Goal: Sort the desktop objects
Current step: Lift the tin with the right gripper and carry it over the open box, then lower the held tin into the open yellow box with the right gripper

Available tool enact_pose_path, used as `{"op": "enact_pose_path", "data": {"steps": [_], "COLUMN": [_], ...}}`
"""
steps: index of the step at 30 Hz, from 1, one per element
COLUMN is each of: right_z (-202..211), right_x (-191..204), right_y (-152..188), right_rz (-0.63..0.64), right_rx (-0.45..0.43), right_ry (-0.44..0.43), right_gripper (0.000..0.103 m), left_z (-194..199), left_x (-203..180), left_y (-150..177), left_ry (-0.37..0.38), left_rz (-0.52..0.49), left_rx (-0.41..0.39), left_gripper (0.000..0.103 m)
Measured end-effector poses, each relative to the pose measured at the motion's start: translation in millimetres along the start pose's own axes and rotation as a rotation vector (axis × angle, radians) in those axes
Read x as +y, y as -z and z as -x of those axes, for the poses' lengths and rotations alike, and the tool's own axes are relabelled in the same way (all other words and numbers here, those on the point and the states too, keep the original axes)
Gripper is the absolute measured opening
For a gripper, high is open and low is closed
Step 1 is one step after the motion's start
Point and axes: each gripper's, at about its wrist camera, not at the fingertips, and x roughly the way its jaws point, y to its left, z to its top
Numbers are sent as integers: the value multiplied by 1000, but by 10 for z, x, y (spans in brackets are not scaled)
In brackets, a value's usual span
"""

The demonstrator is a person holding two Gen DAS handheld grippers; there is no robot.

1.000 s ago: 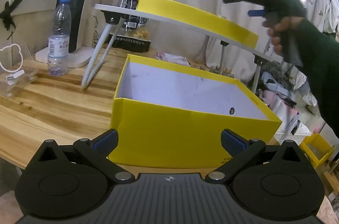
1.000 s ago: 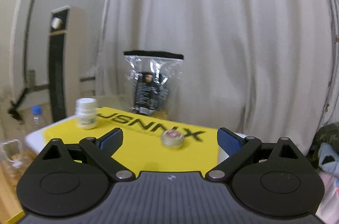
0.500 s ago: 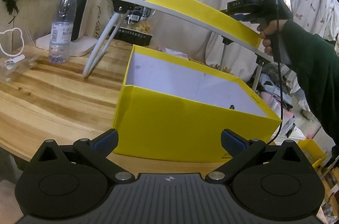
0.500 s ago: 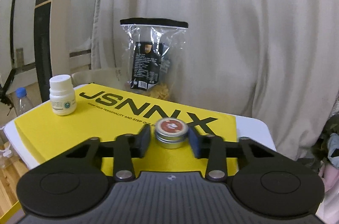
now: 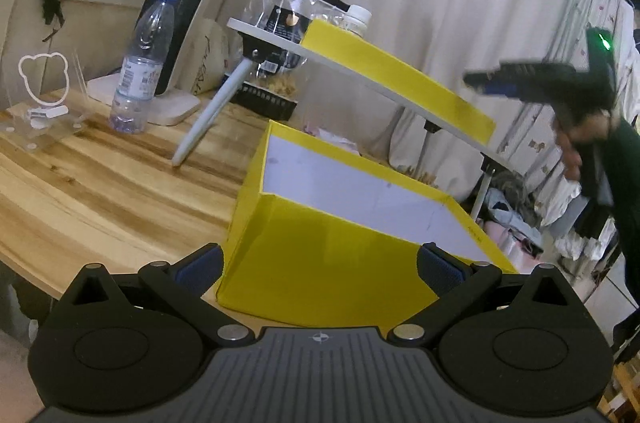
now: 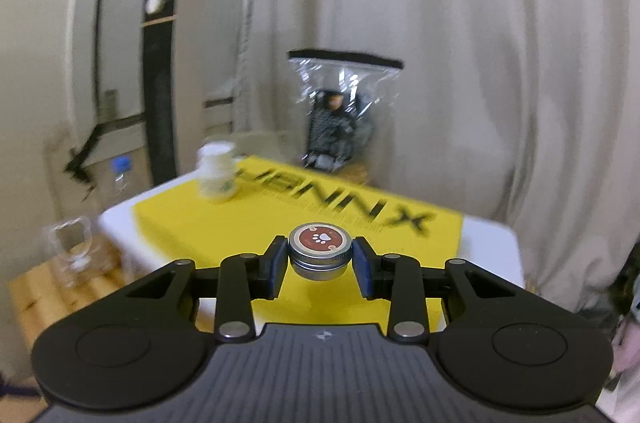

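One yellow box (image 5: 344, 263) sat open on the desk below the raised shelf's yellow lid (image 6: 320, 223); the left gripper (image 5: 318, 269) gaped, idle. The right gripper (image 6: 320, 261) – spread wide a second before – had clamped the small tin (image 6: 320, 251) and lifted it off the lid – likely box-bound

Silver tin (image 6: 320, 257), red-brown lid, white paw print; yellow box (image 5: 336, 251), white inside; yellow lid (image 6: 320, 219), black lettering.

Blurred, seemingly white bottle (image 6: 216, 171)
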Motion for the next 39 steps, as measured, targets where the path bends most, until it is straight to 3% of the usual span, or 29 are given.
{"op": "enact_pose_path", "data": {"steps": [3,7,11,14,21,28,34,36,39], "right_z": [126,38,-387,-789,-1265,-1286,-1268,-1242,-1109], "right_x": [171,359,557,655,801,863,942,956,983], "right_y": [191,419,623,792,1189,1341,1291,1258,1137], "right_rz": [83,131,201,223,369,401,404,396,372], "right_rx": [30,151,360,569,886,945,964,954,897], "right_ry": [31,-9,-54,-83,-80,-74,-64,-62,-80], "right_gripper": [35,35,35,35,35,35,37,57,66], "left_z": [8,78,139,179,270,260,247,263,257], "left_x": [30,10,-2,15,88,127,87,81,76], "left_y": [5,20,54,69,71,79,79,50,10], "left_ry": [18,16,19,16,-17,-21,33,23,18], "left_rz": [21,14,19,29,47,53,28,10,-20], "left_rx": [-1,-26,-36,-44,-77,-66,-36,-36,-29], "left_gripper": [103,103,103,103,103,103,103,103,103]}}
